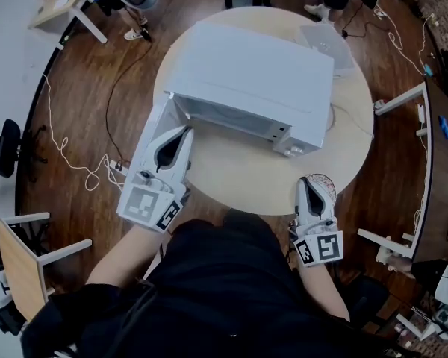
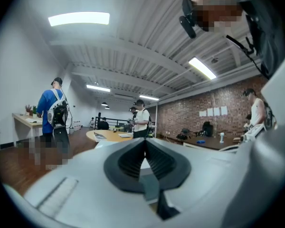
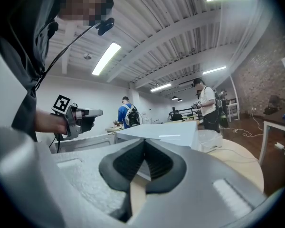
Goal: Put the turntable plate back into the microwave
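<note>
Near the body [image 1: 231,289], left gripper [image 1: 184,131] and right gripper [image 1: 305,182] level, jaws together, empty, toward the microwave [image 1: 254,73].

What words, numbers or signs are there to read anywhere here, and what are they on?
No words or numbers can be read.
On the left tongs and right tongs: black-and-white square patterns on their cubes, not letters.
On the sheets on the brick wall: too small to read.
On the microwave: no label can be made out.
</note>
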Demonstrator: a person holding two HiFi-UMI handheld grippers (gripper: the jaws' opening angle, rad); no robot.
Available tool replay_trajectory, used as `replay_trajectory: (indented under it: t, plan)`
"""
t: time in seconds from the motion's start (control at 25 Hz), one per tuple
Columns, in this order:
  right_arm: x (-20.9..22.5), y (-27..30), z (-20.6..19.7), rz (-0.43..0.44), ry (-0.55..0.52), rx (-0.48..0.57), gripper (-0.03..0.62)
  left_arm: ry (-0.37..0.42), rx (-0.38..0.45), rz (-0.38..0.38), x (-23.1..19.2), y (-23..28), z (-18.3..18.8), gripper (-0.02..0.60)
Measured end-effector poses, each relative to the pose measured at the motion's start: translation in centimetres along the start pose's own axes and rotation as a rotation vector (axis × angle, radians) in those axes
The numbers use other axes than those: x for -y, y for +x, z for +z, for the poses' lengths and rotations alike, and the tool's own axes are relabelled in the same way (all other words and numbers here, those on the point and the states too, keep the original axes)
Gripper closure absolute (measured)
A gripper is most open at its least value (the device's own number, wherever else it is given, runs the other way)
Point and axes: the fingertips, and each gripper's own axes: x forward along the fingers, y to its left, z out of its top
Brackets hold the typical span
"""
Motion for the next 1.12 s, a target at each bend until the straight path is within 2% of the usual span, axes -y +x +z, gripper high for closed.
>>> replay_trajectory:
  t: [0.12, 0.28, 0.4, 0.56, 0.68, 0.92, 1.12]
  plan:
    - [0.0, 1.6, 0.8, 0.027, -0.024, 0.009, 0.592, 0.017, 0.013, 0.000, -0.6, 0.9, 1.2, 0.577]
    - [-0.4, 3.2, 0.9, 0.019, -0.014, 0.007, 0.592, 0.034, 0.013, -0.025, -1.5, 1.9, 1.7, 0.577]
    - [-1.0, 4.0, 0.7, 0.005, -0.051, 0.008, 0.592, 0.029, 0.024, -0.055, -2.5, 2.6, 1.9, 0.577]
    - [0.4, 3.8, 0.8, -0.116, -0.067, 0.018, 0.592, -0.019, 0.031, -0.120, -3.5, 4.2, 1.4, 0.577]
    - [1.0, 3.1, 1.5, -0.201, -0.052, 0.037, 0.593, -0.020, 0.035, -0.176, -4.0, 4.8, 2.1, 0.577]
    - [3.1, -0.5, -0.2, -0.376, 0.062, 0.029, 0.594, -0.020, 0.047, -0.254, -3.2, 5.7, 2.6, 0.577]
    - [4.9, -5.0, -3.1, -0.483, 0.154, -0.005, 0.592, -0.037, -0.001, -0.298, -2.1, 5.4, 1.4, 0.577]
